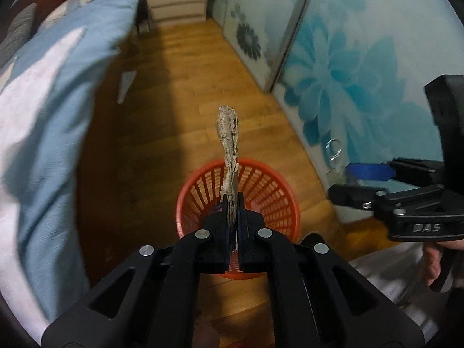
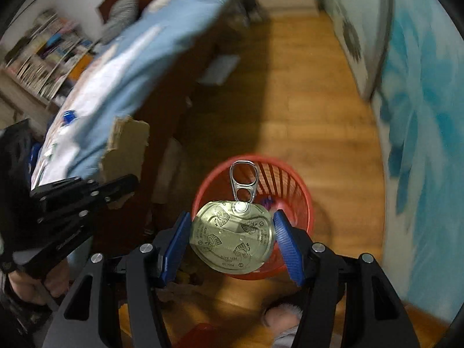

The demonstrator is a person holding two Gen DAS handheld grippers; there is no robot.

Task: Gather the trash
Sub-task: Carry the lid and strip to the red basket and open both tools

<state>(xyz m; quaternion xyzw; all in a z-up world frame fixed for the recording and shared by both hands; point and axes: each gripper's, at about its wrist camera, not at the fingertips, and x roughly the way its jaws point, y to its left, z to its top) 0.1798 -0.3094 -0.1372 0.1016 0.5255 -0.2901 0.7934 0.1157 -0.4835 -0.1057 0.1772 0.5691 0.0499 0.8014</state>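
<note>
Wooden floor (image 1: 188, 92) with red basket (image 2: 301, 203): left hand-held gripper (image 1: 233, 203) clamps cardboard (image 1: 229, 145), right hand-held gripper (image 2: 232, 232), half-open, cradles can lid (image 2: 232, 237), both above it; next, release.

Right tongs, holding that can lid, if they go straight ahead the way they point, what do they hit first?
Probably the red basket. The right tongs aim down into its open top with the can lid between them, though depth is hard to judge.
</note>
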